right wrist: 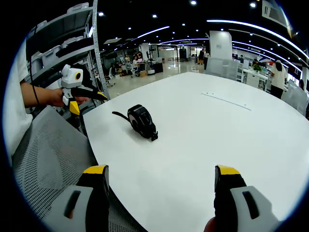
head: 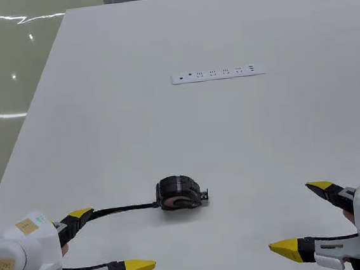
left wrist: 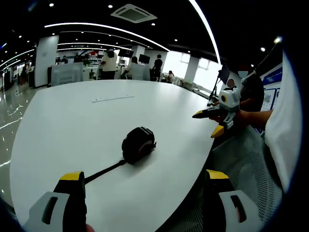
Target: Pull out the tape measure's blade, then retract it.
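A black tape measure (head: 180,194) lies on its side on the white table (head: 230,124), with its blade tip at the right and a black strap (head: 120,209) trailing left. It also shows in the left gripper view as the tape measure (left wrist: 138,143) and in the right gripper view as the tape measure (right wrist: 141,121). My left gripper (head: 111,240) is open at the near left edge, its far yellow tip by the strap's end. My right gripper (head: 306,217) is open at the near right, well clear of the tape. The blade looks drawn in.
A white power strip (head: 218,74) lies flat further back on the table. The table's left edge (head: 28,117) runs diagonally, with shiny floor beyond. A mesh chair (right wrist: 43,154) sits below the near edge. People stand far off in the room.
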### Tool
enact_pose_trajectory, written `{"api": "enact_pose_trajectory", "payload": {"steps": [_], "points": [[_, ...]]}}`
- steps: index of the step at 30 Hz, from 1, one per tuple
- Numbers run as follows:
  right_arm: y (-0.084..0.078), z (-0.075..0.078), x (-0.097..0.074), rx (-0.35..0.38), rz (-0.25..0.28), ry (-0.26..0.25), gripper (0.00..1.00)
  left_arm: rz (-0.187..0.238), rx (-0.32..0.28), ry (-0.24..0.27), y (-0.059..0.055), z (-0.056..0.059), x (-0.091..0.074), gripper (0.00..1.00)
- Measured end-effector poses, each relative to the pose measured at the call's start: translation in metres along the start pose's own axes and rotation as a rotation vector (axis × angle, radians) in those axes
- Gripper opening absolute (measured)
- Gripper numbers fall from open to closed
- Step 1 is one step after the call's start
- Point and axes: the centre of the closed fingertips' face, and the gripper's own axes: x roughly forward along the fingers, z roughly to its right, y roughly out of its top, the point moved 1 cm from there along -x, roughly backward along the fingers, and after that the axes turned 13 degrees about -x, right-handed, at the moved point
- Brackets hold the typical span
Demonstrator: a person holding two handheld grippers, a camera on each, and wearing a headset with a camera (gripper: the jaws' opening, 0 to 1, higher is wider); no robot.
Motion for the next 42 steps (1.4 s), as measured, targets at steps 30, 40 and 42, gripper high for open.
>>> {"api": "enact_pose_trajectory", "payload": {"steps": [30,40,42], "points": [[0.0005,-0.0048,-0.0006,-0.007,-0.001,0.013,0.89,0.001,0.001,-0.004,0.0000,0.0034,-0.0004,0.99],[0.0016,-0.0052,-0.0007,-0.010,0.001,0.016,0.90,0.001,0.000,-0.004,0.0003,0.0045,-0.0009,0.99],[0.0016,-0.0052,-0.0007,-0.010,0.001,0.016,0.90,0.001,0.000,-0.004,0.0003,0.0045,-0.0009,0.99]]}}
